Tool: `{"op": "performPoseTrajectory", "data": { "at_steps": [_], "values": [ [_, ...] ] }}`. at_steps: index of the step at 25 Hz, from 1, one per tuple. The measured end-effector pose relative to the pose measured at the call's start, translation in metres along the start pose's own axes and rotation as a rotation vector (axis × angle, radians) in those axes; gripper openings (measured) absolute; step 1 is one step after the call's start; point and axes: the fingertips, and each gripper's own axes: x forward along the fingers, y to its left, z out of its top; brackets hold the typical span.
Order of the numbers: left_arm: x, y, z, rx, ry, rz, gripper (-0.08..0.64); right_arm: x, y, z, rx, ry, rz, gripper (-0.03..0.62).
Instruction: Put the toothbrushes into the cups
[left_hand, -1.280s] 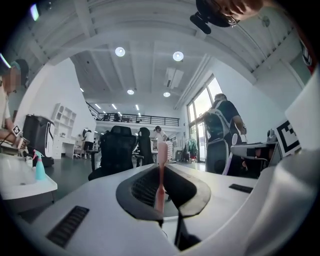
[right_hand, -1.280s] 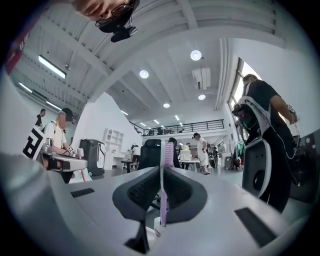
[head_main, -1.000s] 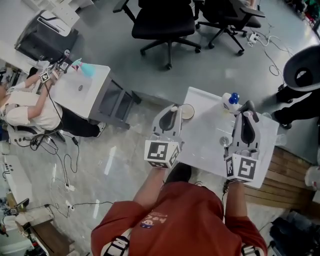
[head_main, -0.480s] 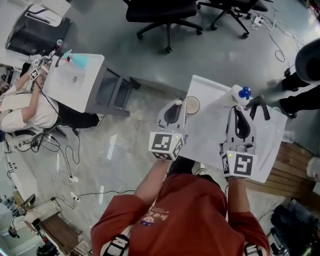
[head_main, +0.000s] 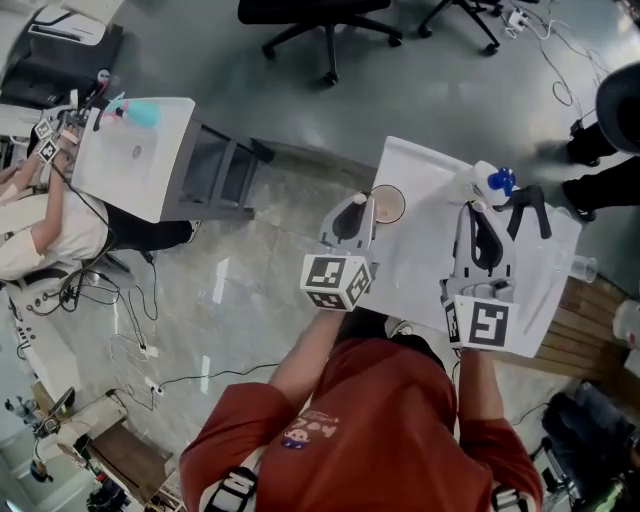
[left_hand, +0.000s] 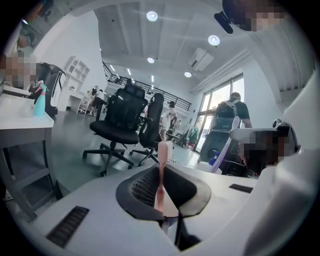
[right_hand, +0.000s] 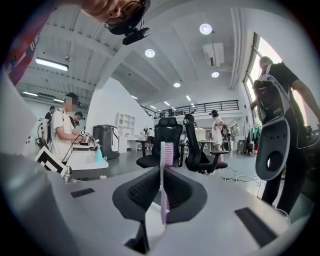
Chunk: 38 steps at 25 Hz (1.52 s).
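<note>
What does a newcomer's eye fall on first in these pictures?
Each tool clamps a toothbrush: the left tool a pink plastic toothbrush, the right tool a purple plastic toothbrush. In the head view both tools reach over a white table, the left one near a round cup.

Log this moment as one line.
left gripper: shut on pink toothbrush | right gripper: shut on purple toothbrush | cup: beside left gripper

An open office: swivel chairs (left_hand: 125, 112), white desks (head_main: 150, 180).
</note>
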Motion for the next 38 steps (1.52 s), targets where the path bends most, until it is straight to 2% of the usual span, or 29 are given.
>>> {"op": "performPoseTrajectory", "data": {
  "at_steps": [7,15,22,28,38],
  "values": [
    [0.005,0.004,-0.013,-0.005,0.024,-0.019,0.037,0.007,0.001,-0.005,0.005,0.015,-0.011,0.031],
    [0.005,0.01,-0.018,0.029,0.038,-0.013,0.045,0.008,0.004,0.0,0.0,0.01,-0.026,0.031],
    [0.007,0.014,-0.021,0.04,0.067,-0.02,0.123,0.01,0.006,0.005,-0.006,0.008,-0.039,0.031],
    [0.008,0.022,-0.013,0.043,0.069,-0.032,0.16,0.015,0.013,0.011,-0.014,0.004,-0.051,0.031],
    [0.004,0.037,0.014,0.078,0.033,-0.04,0.161,0.019,0.022,0.033,-0.028,-0.036,-0.077,0.031]
  ]
}}
